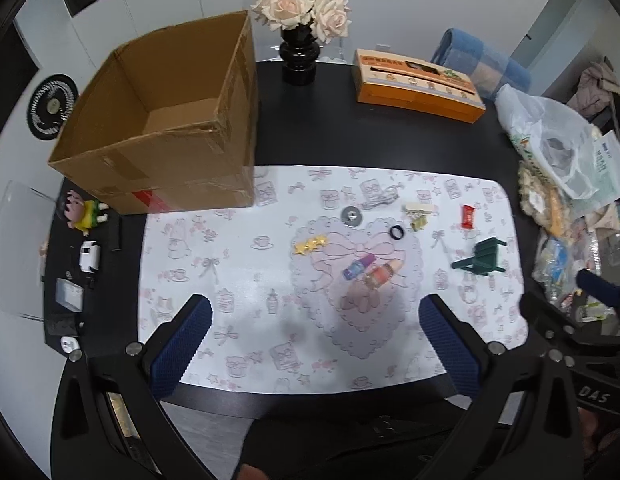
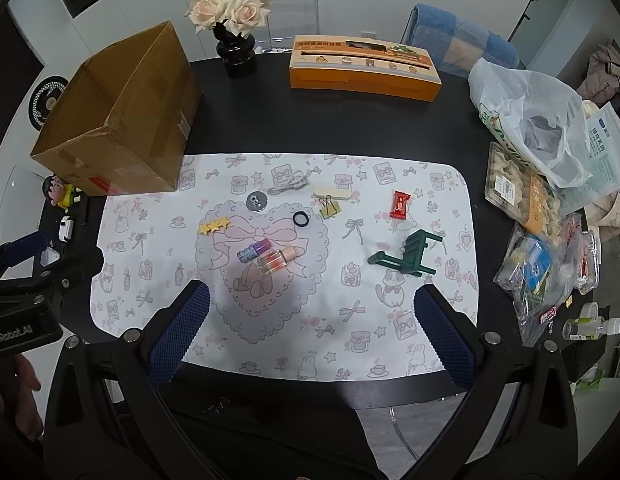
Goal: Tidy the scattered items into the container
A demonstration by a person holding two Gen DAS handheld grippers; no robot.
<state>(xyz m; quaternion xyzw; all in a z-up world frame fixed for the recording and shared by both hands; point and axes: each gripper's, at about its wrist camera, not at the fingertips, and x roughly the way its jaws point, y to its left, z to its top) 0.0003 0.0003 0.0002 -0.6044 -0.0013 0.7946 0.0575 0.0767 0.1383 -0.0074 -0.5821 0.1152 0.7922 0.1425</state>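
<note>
Both grippers, left gripper (image 1: 314, 336) and right gripper (image 2: 310, 328), hover jaws wide and empty over the mat's (image 2: 158, 320) near edge, small items like two little bottles (image 2: 270, 256), green toy chair (image 2: 406, 254), red candy (image 2: 400, 205) lying loose mid-mat, cardboard box (image 1: 170, 120) open-topped far left for drops.

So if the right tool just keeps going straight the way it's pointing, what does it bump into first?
Probably the two little bottles lying on the heart of the mat. They sit straight ahead between the right tool's open fingers, though depth is hard to judge here.
</note>
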